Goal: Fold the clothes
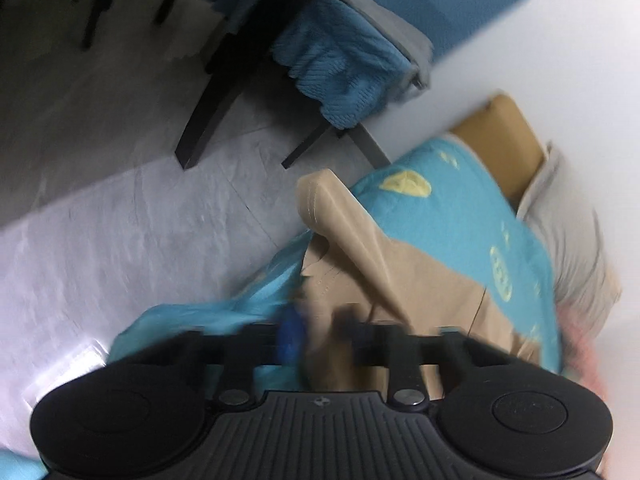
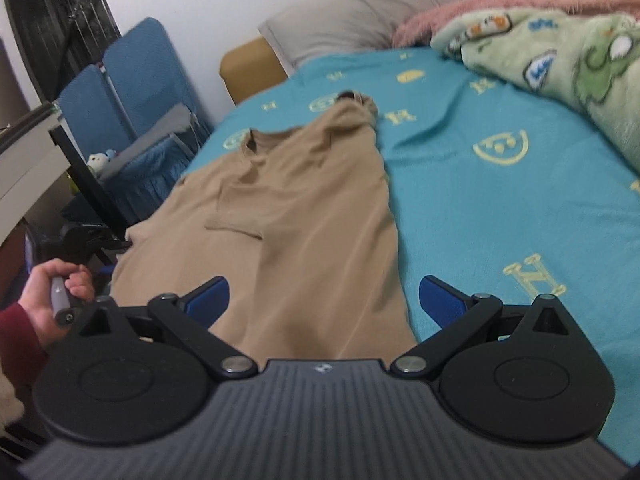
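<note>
Tan shirt (image 2: 304,208) on bed: left fingers (image 1: 296,340) closed on it, right fingers (image 2: 440,300) spread wide.

The left wrist view is rolled sideways, blurred, looking steeply down from close above the tan cotton T-shirt (image 1: 384,280) at the bed's edge, toward the grey floor (image 1: 120,220). The right wrist view sits level, looking slantwise down along the turquoise patterned bedsheet (image 2: 500,200) toward the grey pillow (image 2: 360,12). Both views share shirt, sheet and pillow.
</note>
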Motion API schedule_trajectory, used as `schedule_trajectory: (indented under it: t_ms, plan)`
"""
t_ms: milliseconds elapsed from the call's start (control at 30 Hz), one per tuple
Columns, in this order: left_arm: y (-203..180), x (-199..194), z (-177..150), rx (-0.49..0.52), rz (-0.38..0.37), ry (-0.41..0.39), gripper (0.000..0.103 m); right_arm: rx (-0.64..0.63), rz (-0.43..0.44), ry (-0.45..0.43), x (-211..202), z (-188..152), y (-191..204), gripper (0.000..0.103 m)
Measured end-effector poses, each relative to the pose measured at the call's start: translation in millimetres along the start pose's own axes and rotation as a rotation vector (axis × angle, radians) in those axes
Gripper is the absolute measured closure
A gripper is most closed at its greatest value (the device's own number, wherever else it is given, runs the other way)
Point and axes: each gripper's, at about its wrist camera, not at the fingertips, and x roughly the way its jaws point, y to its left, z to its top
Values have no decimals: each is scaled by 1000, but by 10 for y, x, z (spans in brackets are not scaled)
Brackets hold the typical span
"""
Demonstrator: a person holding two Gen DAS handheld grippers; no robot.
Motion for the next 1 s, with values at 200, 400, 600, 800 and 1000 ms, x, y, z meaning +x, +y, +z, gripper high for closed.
schedule_trajectory:
  t_ms: [200,400,600,800,1000]
  plan:
    - [-601,-316,-63,295,92,-144,99,35,5,-40,-171,64,-42,0]
    - [-1660,-799,-379,632,113,-261,99,9,-12,-90,-391,117,-22,0]
    - [-2771,-921,-1179,944,23,-246,99,10,-18,-128,-533,138,-104,0]
    - [-3327,-540,-2062,1076,-54,-174,99,72,-24,-134,-530,167,-294,0]
    - [-3265,-181,-2391,1033,-129,-66,59,84,-13,-128,-405,154,-400,0]
